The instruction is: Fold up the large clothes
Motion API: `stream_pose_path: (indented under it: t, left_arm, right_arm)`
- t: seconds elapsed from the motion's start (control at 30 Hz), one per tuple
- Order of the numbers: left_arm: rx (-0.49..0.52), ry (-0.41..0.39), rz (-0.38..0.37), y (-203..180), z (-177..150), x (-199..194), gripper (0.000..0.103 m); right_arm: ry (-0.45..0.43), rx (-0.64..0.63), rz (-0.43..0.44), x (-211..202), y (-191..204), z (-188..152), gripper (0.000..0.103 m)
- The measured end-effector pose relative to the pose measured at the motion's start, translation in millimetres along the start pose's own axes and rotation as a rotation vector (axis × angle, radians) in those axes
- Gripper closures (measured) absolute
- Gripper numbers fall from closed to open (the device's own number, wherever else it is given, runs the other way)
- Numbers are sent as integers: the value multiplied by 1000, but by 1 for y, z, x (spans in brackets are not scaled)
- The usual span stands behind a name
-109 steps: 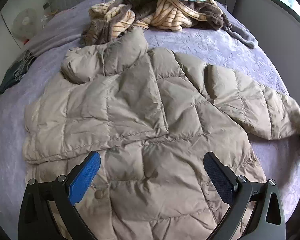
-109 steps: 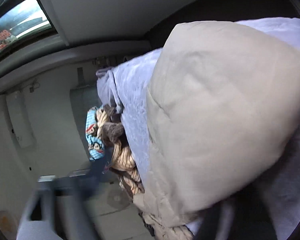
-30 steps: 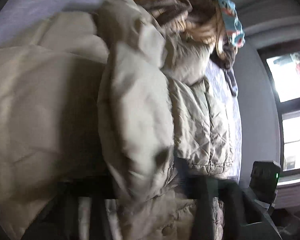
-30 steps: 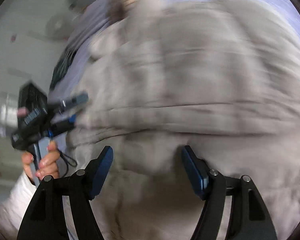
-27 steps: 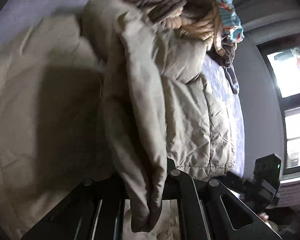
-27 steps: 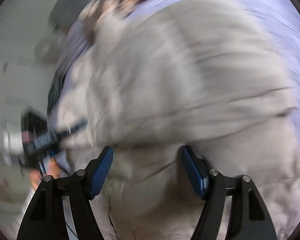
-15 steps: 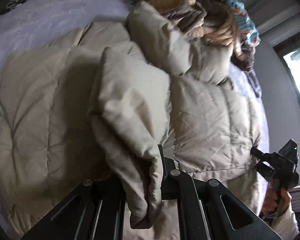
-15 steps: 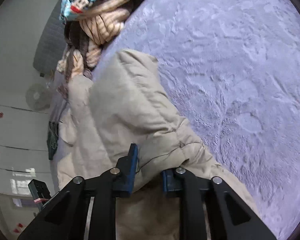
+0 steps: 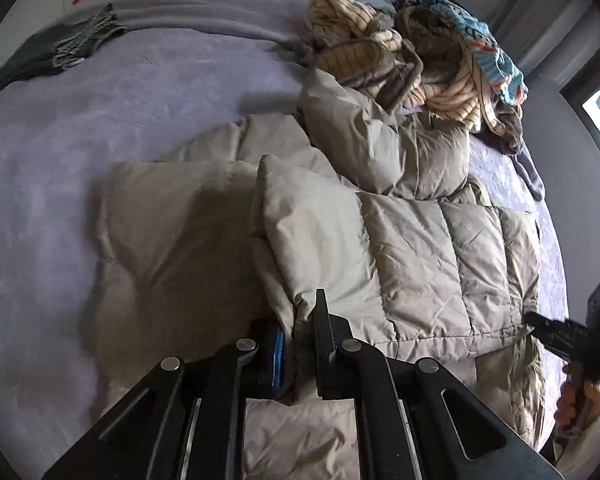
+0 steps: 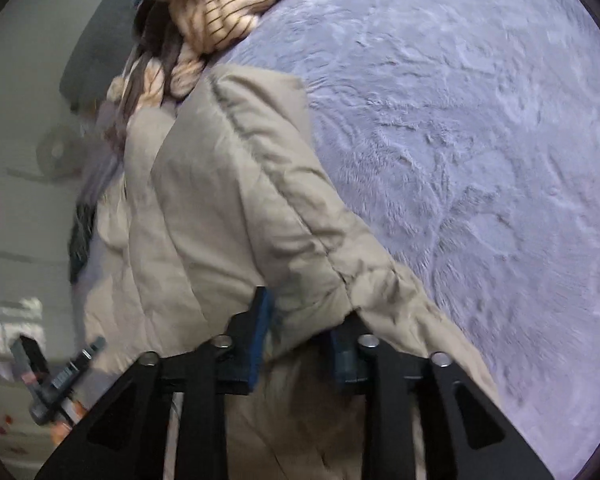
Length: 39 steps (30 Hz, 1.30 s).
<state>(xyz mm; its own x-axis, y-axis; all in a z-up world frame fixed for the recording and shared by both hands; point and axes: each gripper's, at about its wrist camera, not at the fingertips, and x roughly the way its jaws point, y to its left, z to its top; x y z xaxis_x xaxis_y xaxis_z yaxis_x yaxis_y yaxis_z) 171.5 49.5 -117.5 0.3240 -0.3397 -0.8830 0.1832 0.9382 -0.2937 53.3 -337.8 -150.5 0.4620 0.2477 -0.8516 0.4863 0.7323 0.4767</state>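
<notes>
Since the earlier frames, where the beige puffer jacket lay spread flat with one sleeve out to the side, that sleeve had been brought in over the body, and the left hand-held gripper had gone from wide open to clamped on cloth.

In the left wrist view, the left hand-held gripper [image 9: 298, 344] was closed on a pinched fold of the puffer jacket [image 9: 412, 256], which lay across the middle of the bed [image 9: 100, 120], its collar touching the heap of striped clothes [image 9: 400, 64] near the head end. A folded dark garment [image 9: 52, 52] sat by the far left edge. The right hand-held gripper [image 9: 556, 332] met the jacket's hem at the right.

In the right wrist view, its jaws were opening, the quilted jacket edge [image 10: 260, 208] between them, seemingly slackly held.

The jacket looked light, soft, puffy and slick; seams or hem folds should grip best.
</notes>
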Motion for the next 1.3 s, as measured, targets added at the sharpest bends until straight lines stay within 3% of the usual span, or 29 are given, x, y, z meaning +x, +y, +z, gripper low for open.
stream_pose_path:
  t: [0.1, 0.23, 0.3, 0.43, 0.53, 0.57, 0.63, 0.7, 0.77, 0.83, 0.87, 0.9, 0.97, 1.03, 1.1, 1.17, 1.2, 1.3]
  left_arm:
    - [-5, 11, 26, 4, -4, -4, 92]
    - [49, 52, 73, -2, -8, 2, 92]
    - [73, 68, 94, -11, -9, 9, 92]
    - [114, 65, 83, -35, -9, 26, 92]
    - [102, 73, 86, -36, -9, 37, 92]
    - [93, 79, 70, -32, -10, 37, 87]
    - [83, 70, 103, -24, -13, 28, 72]
    - [98, 39, 173, -11, -17, 11, 71]
    - [69, 21, 174, 2, -18, -3, 71]
    - [35, -14, 136, 11, -12, -17, 71]
    - [34, -32, 117, 11, -8, -22, 71]
    - [40, -51, 92, 6, -3, -25, 71]
    - [68, -69, 38, -7, 6, -21, 71]
    - [110, -68, 15, -24, 10, -7, 71]
    - [137, -44, 44, -34, 10, 17, 71]
    - [141, 10, 111, -35, 3, 47, 71]
    - [132, 35, 123, -31, 0, 59, 71]
    - [94, 46, 94, -22, -6, 74, 71]
  right_arm:
    - [-20, -51, -38, -16, 6, -6, 59]
    - [-161, -39, -80, -42, 4, 6, 59]
    - [-203, -34, -35, -44, 8, 18, 61]
    - [-169, -91, 59, -10, 39, 48, 67]
    - [-140, -130, -73, 29, 49, 66, 72]
    - [-125, -121, -103, 42, 46, 72, 76]
    - [-103, -96, -116, 57, 33, 74, 78]
    - [-112, -104, -119, 58, 28, 71, 78]
    - [-115, -115, -109, 52, 30, 70, 78]
    - [-133, -130, -62, 37, 33, 68, 74]
    - [-150, -139, -48, 31, 33, 67, 68]
    - [-181, -147, -50, 21, 33, 67, 51]
    - [-233, -132, -49, 4, 27, 68, 47]
    - [-212, -92, 4, 3, 20, 76, 51]
    - [-165, -64, 23, 14, 12, 82, 81]
    - [-117, -51, -44, 35, 3, 87, 86]
    - [-106, -44, -64, 40, -3, 83, 95]
    - [-94, -14, -32, 56, -18, 83, 101]
